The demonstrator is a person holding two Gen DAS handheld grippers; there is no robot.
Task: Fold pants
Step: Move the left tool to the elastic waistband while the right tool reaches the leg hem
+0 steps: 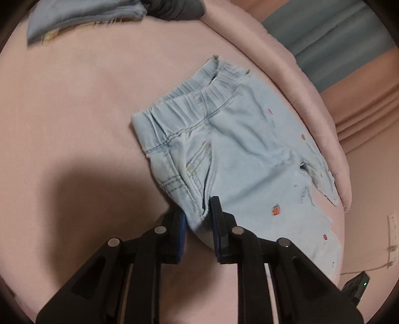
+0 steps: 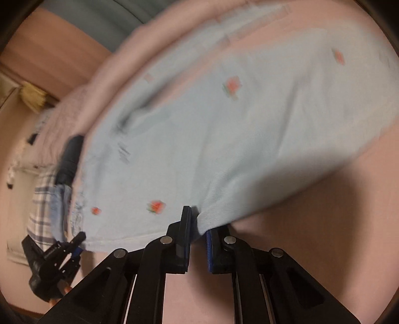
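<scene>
Left wrist view: light blue pants lying on pink bed cover, long axis running diagonally, elastic waistband pointing up-left, legs trailing toward lower right at bed edge. Fabric showing small red flower prints, frayed hem, stitched pocket. Left gripper pinching folded side edge between blue pads. Right gripper clamping cloth fold; picture blurring. Folded blue garment sitting top left.

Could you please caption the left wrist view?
Left gripper pinches light-blue denim pants lying on a pink bedsheet.
</scene>
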